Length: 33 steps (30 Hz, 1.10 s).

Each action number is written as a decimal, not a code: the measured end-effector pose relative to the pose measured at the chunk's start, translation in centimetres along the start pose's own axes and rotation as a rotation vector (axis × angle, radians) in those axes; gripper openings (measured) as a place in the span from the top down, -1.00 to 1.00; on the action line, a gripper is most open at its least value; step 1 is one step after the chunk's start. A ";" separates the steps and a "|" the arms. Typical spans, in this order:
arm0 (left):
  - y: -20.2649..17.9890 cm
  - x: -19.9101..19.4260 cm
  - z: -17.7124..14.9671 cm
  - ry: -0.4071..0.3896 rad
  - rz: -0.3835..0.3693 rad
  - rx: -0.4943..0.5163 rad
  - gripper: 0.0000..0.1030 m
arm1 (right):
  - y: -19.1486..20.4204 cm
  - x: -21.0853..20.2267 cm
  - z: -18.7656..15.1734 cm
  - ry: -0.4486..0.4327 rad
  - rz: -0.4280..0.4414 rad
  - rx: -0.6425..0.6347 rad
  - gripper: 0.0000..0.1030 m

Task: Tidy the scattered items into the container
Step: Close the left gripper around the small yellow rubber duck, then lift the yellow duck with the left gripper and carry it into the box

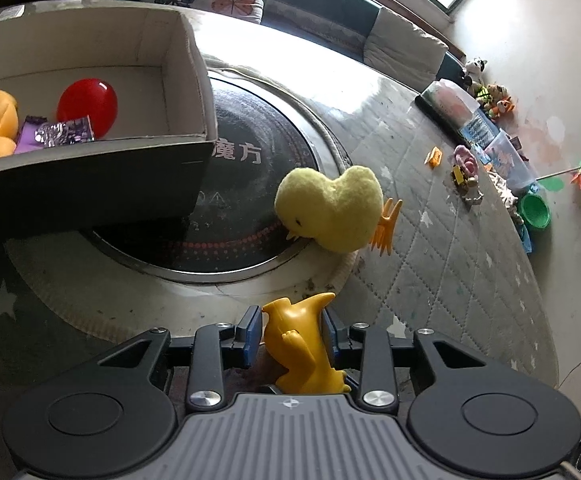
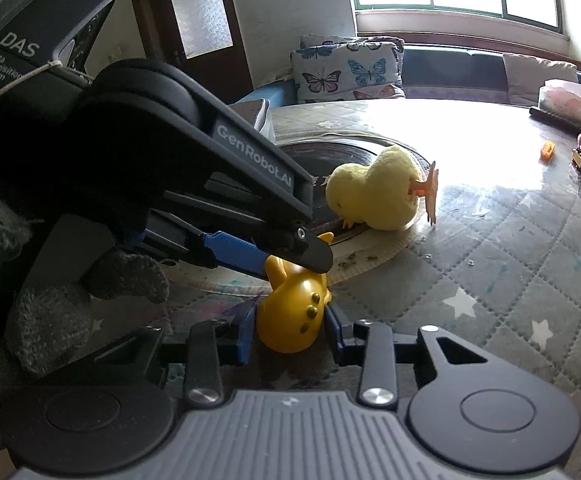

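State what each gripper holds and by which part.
Both close on the yellow plastic toy: the left gripper pinches its upper, horned end, the right gripper flanks its rounded body; firm contact there is unclear.

toy (image 1: 302, 344) between claws | chick (image 1: 330, 208) beyond — box (image 1: 90, 168) left
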<state>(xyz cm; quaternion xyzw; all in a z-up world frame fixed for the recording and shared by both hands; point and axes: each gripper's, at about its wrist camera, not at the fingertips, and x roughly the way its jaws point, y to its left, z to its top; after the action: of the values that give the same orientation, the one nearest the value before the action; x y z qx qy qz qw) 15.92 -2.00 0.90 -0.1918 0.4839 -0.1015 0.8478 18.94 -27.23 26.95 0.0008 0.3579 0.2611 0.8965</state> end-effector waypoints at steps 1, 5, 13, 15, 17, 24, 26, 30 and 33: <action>0.1 -0.1 0.0 -0.005 -0.003 0.000 0.32 | 0.1 -0.1 0.0 -0.003 -0.001 -0.005 0.32; 0.3 -0.8 -0.2 -0.024 -0.012 -0.003 0.33 | 0.5 -0.4 0.2 -0.010 -0.006 -0.022 0.32; 1.5 -3.5 -0.2 -0.084 -0.028 -0.037 0.33 | 2.5 -1.2 1.2 -0.032 0.003 -0.080 0.32; 2.1 -4.5 0.1 -0.107 -0.027 -0.051 0.33 | 3.4 -1.3 1.7 -0.043 0.012 -0.101 0.32; 2.7 -5.7 0.3 -0.134 -0.025 -0.068 0.33 | 4.3 -1.5 2.4 -0.056 0.025 -0.123 0.32; 5.3 -10.2 2.2 -0.256 0.006 -0.101 0.34 | 8.0 -0.9 5.5 -0.107 0.081 -0.226 0.32; 6.1 -11.2 2.9 -0.282 0.017 -0.110 0.34 | 9.1 -0.6 6.6 -0.120 0.098 -0.250 0.32; 7.8 -12.9 4.4 -0.330 0.040 -0.129 0.34 | 11.0 0.5 8.5 -0.140 0.132 -0.291 0.32; 8.9 -13.8 5.6 -0.354 0.057 -0.138 0.34 | 12.1 1.6 9.8 -0.150 0.149 -0.309 0.32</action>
<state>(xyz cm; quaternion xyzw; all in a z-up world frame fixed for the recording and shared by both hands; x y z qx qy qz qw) 13.60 12.28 10.45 -0.2504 0.3383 -0.0089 0.9070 20.52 -14.25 35.48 -0.0912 0.2447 0.3779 0.8883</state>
